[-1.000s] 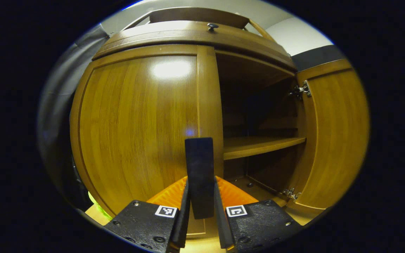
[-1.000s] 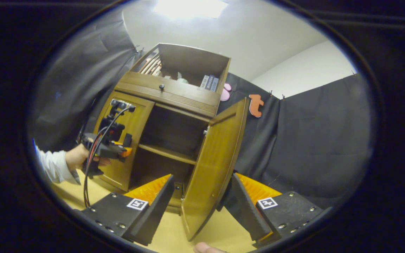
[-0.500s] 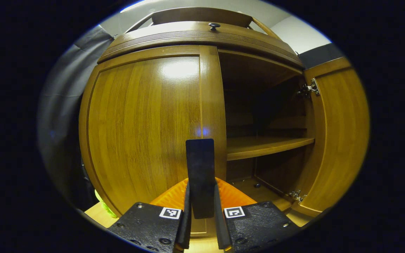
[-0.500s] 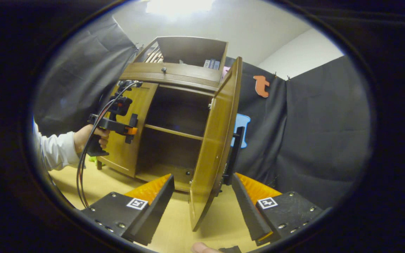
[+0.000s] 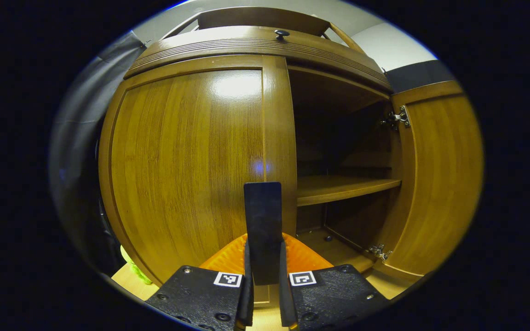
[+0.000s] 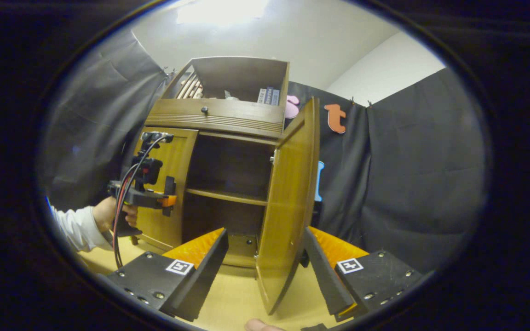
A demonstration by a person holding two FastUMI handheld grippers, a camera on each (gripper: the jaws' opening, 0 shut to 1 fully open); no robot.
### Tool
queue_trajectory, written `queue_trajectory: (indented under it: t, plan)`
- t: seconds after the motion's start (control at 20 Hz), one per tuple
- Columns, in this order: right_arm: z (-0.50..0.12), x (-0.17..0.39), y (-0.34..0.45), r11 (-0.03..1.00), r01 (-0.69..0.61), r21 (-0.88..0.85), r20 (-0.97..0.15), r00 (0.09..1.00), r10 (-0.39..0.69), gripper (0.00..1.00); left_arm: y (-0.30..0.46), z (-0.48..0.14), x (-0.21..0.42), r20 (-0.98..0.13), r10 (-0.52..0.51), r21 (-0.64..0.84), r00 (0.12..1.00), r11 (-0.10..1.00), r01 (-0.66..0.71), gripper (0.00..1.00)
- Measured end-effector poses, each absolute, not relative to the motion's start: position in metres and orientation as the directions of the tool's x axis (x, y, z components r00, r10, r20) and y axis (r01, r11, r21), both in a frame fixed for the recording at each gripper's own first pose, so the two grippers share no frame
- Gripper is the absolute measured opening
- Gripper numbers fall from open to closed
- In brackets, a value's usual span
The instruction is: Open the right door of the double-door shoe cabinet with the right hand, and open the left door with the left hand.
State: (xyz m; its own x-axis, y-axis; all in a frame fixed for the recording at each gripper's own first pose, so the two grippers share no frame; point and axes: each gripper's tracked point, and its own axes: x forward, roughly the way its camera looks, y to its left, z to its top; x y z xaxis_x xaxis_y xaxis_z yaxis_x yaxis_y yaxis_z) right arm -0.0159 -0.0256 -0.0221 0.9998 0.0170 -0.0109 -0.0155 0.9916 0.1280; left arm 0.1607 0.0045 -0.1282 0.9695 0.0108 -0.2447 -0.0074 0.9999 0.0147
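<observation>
The brown wooden shoe cabinet (image 6: 221, 119) stands close ahead. Its left door (image 5: 187, 165) is closed, and my left gripper (image 5: 263, 248) is shut on that door's flat black handle (image 5: 262, 216) at the door's right edge. The right door (image 5: 440, 179) stands swung wide open, baring a shelf (image 5: 343, 186). In the right gripper view my right gripper (image 6: 265, 232) is open, with the open right door (image 6: 290, 197) edge-on between its spread fingers and not pressed by them. A hand (image 6: 108, 216) holds the left gripper (image 6: 154, 197) against the left door (image 6: 166, 188).
Above the doors a drawer with a small knob (image 5: 282, 33) runs across, and an open top compartment holds books (image 6: 267, 95). The black cloth wall (image 6: 407, 184) hangs right of the cabinet. The light wooden floor (image 6: 233, 303) lies below. Something yellow-green (image 5: 131, 269) lies by the cabinet's left foot.
My left gripper's fingers have drawn together onto the left door's handle. The right gripper has shifted slightly around the open right door, which stays open.
</observation>
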Motion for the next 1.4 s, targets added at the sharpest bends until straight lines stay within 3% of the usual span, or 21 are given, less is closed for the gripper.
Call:
queue_trajectory:
  t: [0.45,0.7,1.1,1.4]
  plan:
    - [0.053,0.000,0.083,0.990,-0.109,0.094,-0.001,0.994,0.109,0.98,-0.001,-0.123,0.157,-0.248,-0.069,-0.014,0.966,0.998,0.068,0.24]
    - [0.086,0.007,0.094,0.994,-0.082,0.073,0.059,0.995,0.078,0.97,-0.001,-0.119,0.149,-0.252,-0.095,-0.011,0.963,0.995,0.095,0.24]
    - [0.096,-0.023,0.092,0.994,-0.072,0.077,0.096,0.993,0.065,0.98,0.015,-0.103,0.067,-0.259,-0.196,-0.049,0.946,0.981,0.190,0.24]
    - [0.110,-0.051,0.086,0.997,-0.065,0.038,0.154,0.986,0.058,0.98,0.046,-0.087,0.012,-0.260,-0.200,-0.029,0.945,0.979,0.200,0.24]
